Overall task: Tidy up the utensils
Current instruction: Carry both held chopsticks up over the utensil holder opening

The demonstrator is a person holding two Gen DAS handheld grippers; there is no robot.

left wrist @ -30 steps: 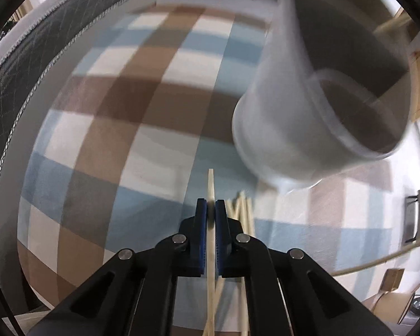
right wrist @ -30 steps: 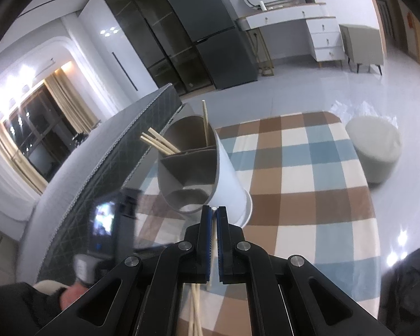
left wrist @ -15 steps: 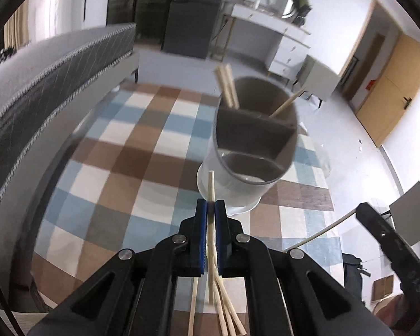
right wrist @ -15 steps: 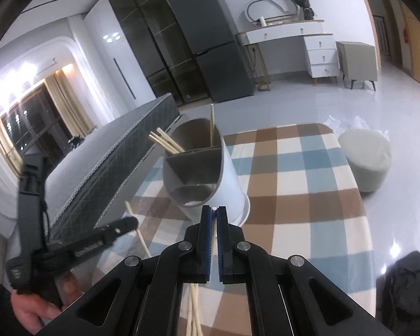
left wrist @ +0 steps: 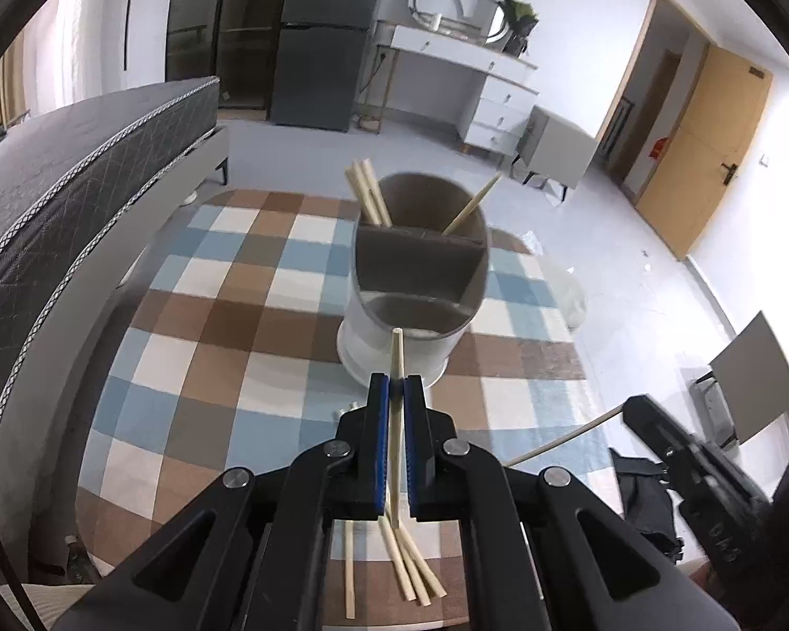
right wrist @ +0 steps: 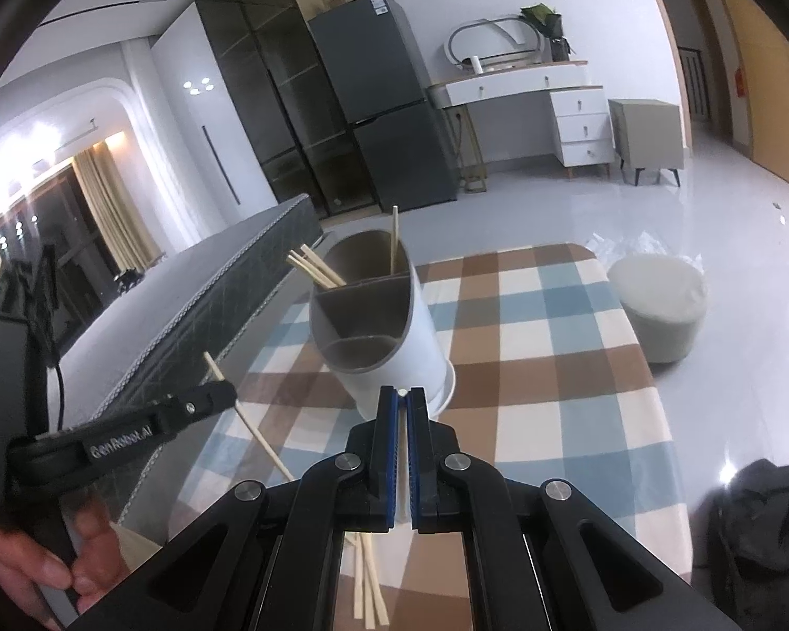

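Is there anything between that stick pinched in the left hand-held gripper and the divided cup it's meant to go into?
Nothing visible. The left hand-held gripper holds a chopstick pointing at the white divided holder, with only bare checked tablecloth between. The loose chopsticks lie nearer than the gripper, out of the path.

Holder [left wrist: 394, 336] behind loose chopsticks [left wrist: 410, 573].

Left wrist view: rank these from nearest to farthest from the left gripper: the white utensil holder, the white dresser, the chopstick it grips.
1. The chopstick, clamped between the pads of the left gripper.
2. The white utensil holder, straight ahead on the checked tabletop.
3. The white dresser, against the far wall, ahead and to the right.
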